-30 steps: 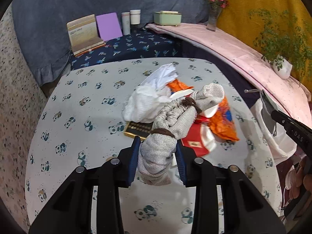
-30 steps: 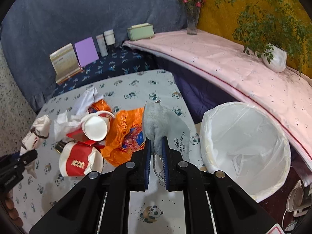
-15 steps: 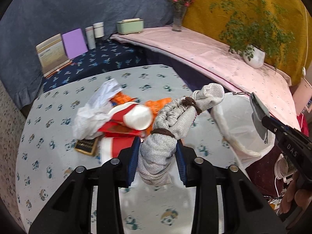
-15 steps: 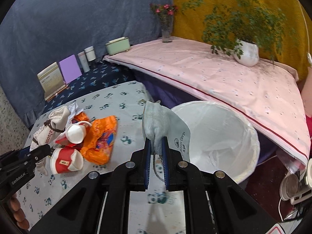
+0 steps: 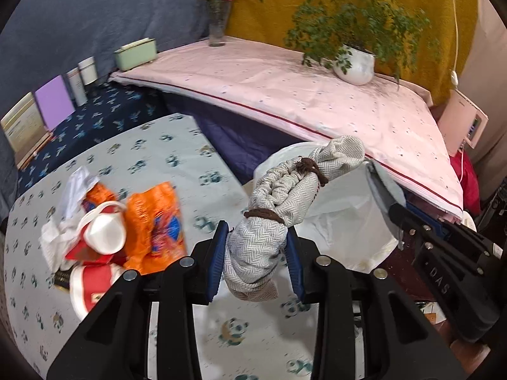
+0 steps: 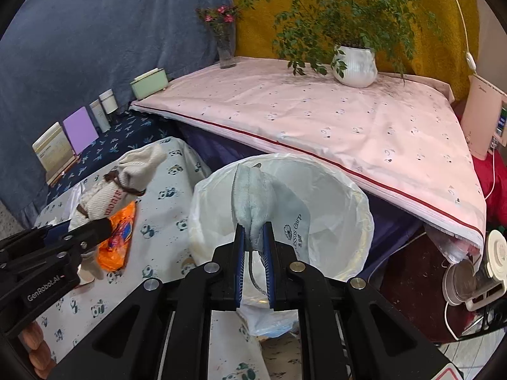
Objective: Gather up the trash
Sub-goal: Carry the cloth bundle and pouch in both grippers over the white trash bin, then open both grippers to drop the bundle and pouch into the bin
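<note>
My left gripper (image 5: 256,261) is shut on a grey herringbone cloth bundle (image 5: 285,199) tied with brown cord; the bundle reaches toward the white-lined trash bin (image 5: 345,209). It also shows in the right wrist view (image 6: 120,186). My right gripper (image 6: 254,261) is shut on a pale grey face mask (image 6: 256,199) and holds it over the open bin (image 6: 336,209). On the panda-print table (image 5: 158,161) lie an orange wrapper (image 5: 158,221), red and white paper cups (image 5: 104,231) and white tissue (image 5: 74,186).
A pink-covered surface (image 6: 317,117) with a potted plant (image 6: 355,66) and a flower vase (image 6: 226,50) runs behind the bin. Boxes and a purple card (image 6: 79,129) stand at the back left. A white appliance (image 6: 465,281) with a cable sits on the floor at right.
Both grippers have swung right, away from the trash pile toward the bin. The mask is now over the bin opening, and the cloth bundle is near the bin's rim.
</note>
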{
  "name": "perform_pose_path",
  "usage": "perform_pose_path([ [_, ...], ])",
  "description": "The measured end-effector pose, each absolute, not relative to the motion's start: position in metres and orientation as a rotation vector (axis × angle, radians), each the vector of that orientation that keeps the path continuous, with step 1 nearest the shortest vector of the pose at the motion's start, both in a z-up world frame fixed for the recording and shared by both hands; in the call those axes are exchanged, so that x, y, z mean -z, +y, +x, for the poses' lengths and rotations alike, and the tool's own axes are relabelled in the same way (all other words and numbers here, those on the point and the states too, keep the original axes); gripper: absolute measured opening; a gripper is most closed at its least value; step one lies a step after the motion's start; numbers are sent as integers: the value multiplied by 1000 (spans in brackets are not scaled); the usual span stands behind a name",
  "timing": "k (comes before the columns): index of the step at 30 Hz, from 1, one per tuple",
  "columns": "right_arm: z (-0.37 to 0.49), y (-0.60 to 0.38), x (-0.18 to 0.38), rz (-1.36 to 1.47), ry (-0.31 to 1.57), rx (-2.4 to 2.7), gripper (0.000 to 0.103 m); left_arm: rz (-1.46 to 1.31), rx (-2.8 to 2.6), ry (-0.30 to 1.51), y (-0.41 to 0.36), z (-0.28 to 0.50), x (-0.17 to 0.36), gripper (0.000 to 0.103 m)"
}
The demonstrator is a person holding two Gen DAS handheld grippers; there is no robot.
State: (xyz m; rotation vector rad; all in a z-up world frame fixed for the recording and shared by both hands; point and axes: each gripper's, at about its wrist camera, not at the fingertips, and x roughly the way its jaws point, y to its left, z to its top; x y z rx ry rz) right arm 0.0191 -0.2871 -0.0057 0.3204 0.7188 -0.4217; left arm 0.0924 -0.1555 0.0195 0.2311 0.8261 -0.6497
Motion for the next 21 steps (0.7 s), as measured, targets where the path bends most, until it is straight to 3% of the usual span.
perform_pose_path([
  [9, 26, -309, 11, 346, 724, 452, 12, 245, 728, 856, -202, 102, -11, 35],
  [12, 29, -313, 11, 347, 720, 463, 17, 232, 747, 859, -210, 107, -10, 38],
  [14, 30, -314, 10, 350, 712, 469, 20, 224, 752, 849, -213, 109, -11, 43],
  [16, 31, -315, 8, 353, 704, 476, 27, 226, 745, 837, -215, 111, -12, 56],
  [21, 32, -317, 4, 355, 688, 488, 34, 217, 721, 811, -210, 117, -17, 66],
])
